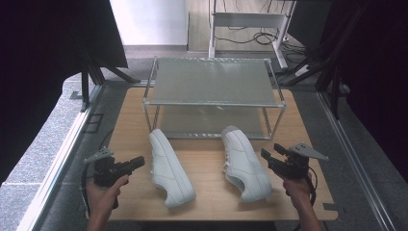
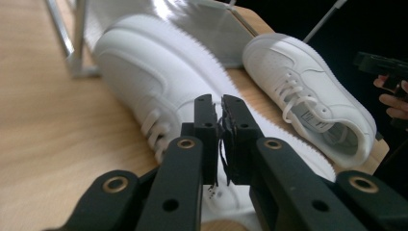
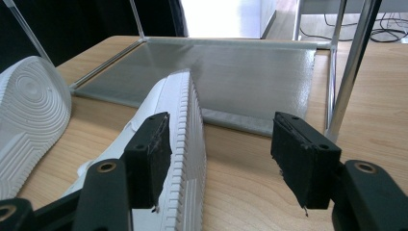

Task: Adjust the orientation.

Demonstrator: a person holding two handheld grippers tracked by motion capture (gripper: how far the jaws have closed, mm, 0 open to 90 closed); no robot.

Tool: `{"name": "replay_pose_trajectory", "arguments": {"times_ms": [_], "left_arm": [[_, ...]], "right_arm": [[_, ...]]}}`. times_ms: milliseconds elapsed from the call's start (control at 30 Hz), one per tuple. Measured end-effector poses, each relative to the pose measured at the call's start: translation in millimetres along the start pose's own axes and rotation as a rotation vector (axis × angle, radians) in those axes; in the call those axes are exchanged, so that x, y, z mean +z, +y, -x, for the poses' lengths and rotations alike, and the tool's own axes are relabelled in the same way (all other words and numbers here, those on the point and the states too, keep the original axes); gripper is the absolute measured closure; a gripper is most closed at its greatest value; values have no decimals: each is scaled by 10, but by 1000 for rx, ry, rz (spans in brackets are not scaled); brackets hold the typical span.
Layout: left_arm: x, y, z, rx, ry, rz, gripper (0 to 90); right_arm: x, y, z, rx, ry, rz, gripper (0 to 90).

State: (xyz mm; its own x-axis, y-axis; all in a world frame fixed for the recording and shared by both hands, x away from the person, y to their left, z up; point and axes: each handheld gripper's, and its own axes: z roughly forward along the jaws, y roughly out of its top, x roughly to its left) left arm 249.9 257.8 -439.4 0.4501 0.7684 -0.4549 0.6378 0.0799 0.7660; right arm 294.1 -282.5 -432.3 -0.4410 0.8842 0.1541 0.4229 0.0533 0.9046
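Two-tier metal rack [image 1: 214, 82] at wooden table [image 1: 207, 204] rear; cables [image 1: 250, 36] beyond.

no readable text, a printed label inside the right-hand shoe [image 2: 308, 115] too blurred to read

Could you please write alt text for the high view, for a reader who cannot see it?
Two white sneakers, a left shoe and a right shoe, lie on their sides on a wooden table before a two-tier rack. A person's hands hold the left tongs shut and the right tongs open beside them.
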Motion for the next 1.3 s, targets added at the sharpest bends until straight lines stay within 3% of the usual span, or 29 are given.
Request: {"name": "replay_pose_trajectory", "arguments": {"times_ms": [333,533,700,833,933,1067,1300], "left_arm": [[281,-196,-81,-34,31,-122,875],[368,-198,-33,-36,22,-119,867],[427,-149,36,-7,22,-123,869],[479,-107,80,31,62,-139,877],[518,-69,96,24,38,-126,876],[606,31,151,64,53,-131,863],[941,226,342,122,3,-143,863]], "right_arm": [[9,14,5,-1,3,4,389],[-4,9,0,0,-9,3,388],[-7,-1,1,1,-12,1,386],[-6,-6,-1,1,-14,-1,385],[-13,-6,1,0,-16,0,384],[-18,-11,21,9,-23,-1,383],[-30,-17,17,-3,-26,3,380]]}}
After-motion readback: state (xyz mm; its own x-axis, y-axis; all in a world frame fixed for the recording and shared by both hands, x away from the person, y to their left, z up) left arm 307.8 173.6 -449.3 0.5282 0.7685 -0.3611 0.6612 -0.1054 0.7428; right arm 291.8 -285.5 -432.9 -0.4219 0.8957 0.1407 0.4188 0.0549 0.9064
